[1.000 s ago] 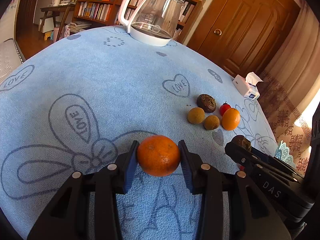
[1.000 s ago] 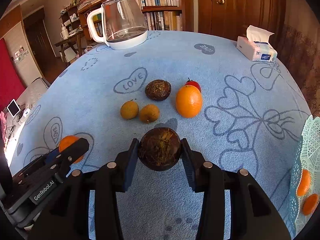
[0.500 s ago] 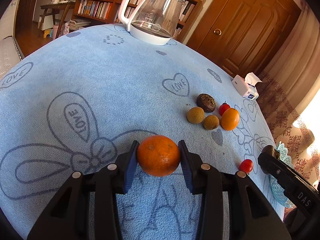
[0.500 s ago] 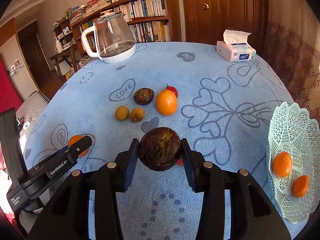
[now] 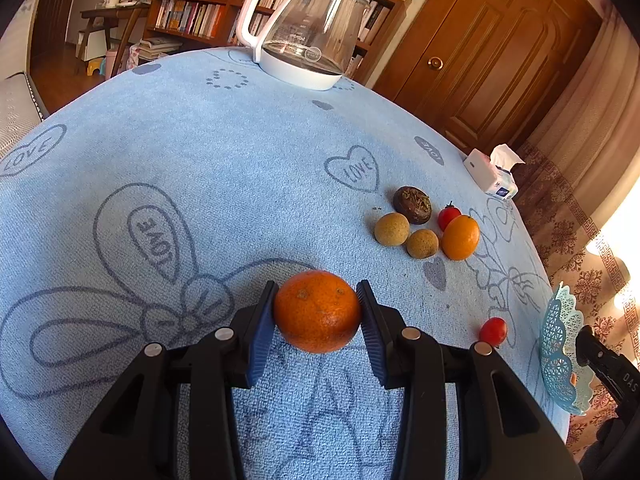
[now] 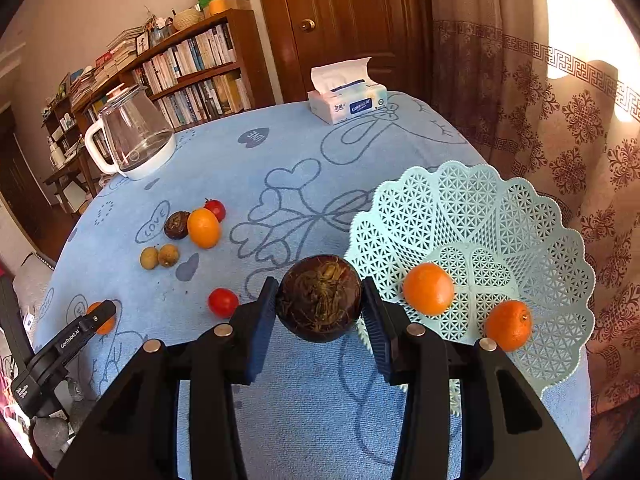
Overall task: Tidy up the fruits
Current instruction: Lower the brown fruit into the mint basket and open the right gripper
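My left gripper (image 5: 318, 312) is shut on an orange tangerine (image 5: 317, 311), held just above the blue tablecloth. My right gripper (image 6: 320, 299) is shut on a dark brown round fruit (image 6: 319, 298) and hangs just left of the pale green lattice basket (image 6: 472, 208). Two oranges (image 6: 428, 289) (image 6: 509, 325) lie in the basket. On the cloth sits a cluster: a dark fruit (image 5: 412, 205), two tan fruits (image 5: 391, 229) (image 5: 422, 243), an orange (image 5: 460, 237) and a red tomato (image 5: 449, 217). A second tomato (image 6: 223, 302) lies alone nearer to me.
A glass kettle on a white base (image 5: 308, 36) stands at the table's far side. A tissue box (image 6: 347, 100) sits near the far right edge. Curtains (image 6: 560, 100) hang close behind the basket. The left gripper's body (image 6: 64, 348) shows at the lower left.
My right gripper has carried the dark fruit rightward across the table to the basket's side, rolling as it went. The left gripper with the tangerine has stayed put.
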Motion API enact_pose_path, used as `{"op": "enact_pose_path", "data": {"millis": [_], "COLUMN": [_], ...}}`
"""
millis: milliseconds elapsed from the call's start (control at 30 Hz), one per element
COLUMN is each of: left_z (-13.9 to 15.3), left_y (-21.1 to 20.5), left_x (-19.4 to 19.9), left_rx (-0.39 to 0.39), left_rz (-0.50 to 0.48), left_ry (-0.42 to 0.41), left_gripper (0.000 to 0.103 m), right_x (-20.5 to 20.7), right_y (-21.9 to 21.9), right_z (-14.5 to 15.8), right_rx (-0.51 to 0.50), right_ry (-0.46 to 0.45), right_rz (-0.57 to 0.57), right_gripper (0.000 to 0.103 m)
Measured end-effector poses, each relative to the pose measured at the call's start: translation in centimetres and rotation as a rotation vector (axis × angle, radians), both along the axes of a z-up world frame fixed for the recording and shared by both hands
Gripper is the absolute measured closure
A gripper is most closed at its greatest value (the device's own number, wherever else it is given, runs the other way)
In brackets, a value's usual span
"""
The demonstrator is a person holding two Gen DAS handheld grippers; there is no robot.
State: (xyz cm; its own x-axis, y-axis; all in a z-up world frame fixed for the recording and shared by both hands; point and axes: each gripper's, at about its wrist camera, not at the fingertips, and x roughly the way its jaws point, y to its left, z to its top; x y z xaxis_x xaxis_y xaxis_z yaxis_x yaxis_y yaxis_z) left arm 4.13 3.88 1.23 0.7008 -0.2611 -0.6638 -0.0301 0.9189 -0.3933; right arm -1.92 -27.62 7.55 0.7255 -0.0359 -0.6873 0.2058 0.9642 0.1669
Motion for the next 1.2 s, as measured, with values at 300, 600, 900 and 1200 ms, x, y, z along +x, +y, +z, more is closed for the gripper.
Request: {"op": "enact_pose_path", "data": {"millis": [300, 600, 900, 1200], "left_z": [-0.1, -0.1, 0.0, 1.5], "left_y": [-0.1, -0.2, -0.9, -1.8], "left_x": [0.1, 0.1, 0.2, -1.7], "left_rx": [0.007, 0.023, 0.07, 0.105], "left_rz": [0.0, 0.002, -0.006, -0.062], "left_ry": [0.007, 0.008, 0.017, -0.01], "left_gripper": [0.063, 0.063, 0.063, 0.063], "right_x": [-2.1, -3.0, -4.4, -6.3], "right_y": [-3.8, -5.6, -7.1, -6.4], "right_z": [-1.0, -1.8, -1.4, -0.7], "right_rx": [0.012, 0.042, 0.048, -0.115], "right_ry": [0.02, 0.025, -0.033, -0.134], "right_rz": [-0.104, -0.15, -0.204, -0.24], "right_gripper": [0.06, 0.059, 0.052, 0.038]}}
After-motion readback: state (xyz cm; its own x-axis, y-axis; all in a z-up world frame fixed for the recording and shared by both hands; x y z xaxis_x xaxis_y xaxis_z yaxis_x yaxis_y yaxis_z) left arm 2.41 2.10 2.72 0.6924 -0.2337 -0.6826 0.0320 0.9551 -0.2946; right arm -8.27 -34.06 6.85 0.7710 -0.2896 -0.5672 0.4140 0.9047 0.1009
